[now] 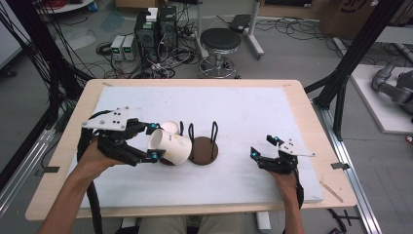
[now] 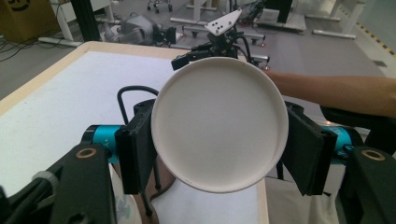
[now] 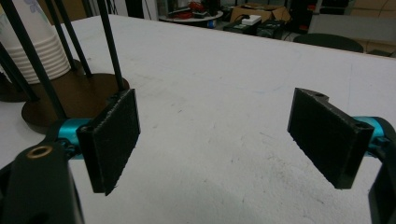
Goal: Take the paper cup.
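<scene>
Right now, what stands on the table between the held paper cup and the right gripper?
In the high view, an empty brown wire-loop holder stands between the paper cup and the right gripper.

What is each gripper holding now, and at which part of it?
The left gripper holds a white paper cup by its side walls, near the base. The right gripper is open and holds nothing.

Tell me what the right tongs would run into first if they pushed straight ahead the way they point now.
Probably nothing soon. The right tongs stand open over the bare white table mat, and the dark round stand sits off to their left side, seemingly outside the line, though depth is hard to judge.
</scene>
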A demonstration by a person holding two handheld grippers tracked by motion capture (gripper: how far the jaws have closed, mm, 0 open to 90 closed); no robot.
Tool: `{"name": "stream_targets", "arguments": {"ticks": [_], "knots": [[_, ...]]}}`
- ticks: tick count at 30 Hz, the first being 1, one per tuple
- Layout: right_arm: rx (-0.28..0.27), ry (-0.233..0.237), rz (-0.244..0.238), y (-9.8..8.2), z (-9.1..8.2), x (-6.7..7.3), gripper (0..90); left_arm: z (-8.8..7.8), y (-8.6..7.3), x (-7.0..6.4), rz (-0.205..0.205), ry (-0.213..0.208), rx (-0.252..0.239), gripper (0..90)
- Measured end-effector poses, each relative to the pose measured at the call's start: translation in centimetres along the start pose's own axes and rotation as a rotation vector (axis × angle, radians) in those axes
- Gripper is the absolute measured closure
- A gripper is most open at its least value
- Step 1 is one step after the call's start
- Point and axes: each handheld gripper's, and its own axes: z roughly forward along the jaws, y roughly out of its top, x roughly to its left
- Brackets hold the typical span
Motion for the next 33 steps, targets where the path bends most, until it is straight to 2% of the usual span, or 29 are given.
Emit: {"name": "stream_targets", "arguments": {"ticks": [1, 7, 17, 21, 23, 33], "knots": [[0.002, 0.0, -0.001, 0.0, 0.0, 0.0, 17.2, 0.3, -0.8, 0.0, -0.001, -0.007, -0.023, 34.1], [0.003, -0.007, 0.002, 0.0, 0.0, 0.1, 17.2, 1.2, -2.3, 0.2, -0.014, -0.023, -0.038, 34.1], [0.006, -0.014, -0.007, 0.0, 0.0, 0.2, 17.2, 1.2, -3.2, 0.0, -0.013, -0.043, -0.057, 34.1], [0.004, -0.02, -0.013, 0.0, 0.0, 0.2, 17.2, 1.2, -3.5, 0.1, -0.014, -0.049, -0.05, 34.1], [0.004, -0.023, -0.018, 0.0, 0.0, 0.3, 17.2, 1.3, -3.8, 0.1, -0.025, -0.052, -0.063, 34.1], [0.016, -0.021, -0.008, 0.1, 0.1, 0.2, 17.2, 1.9, -5.0, 0.3, -0.038, -0.058, -0.036, 34.1]]}}
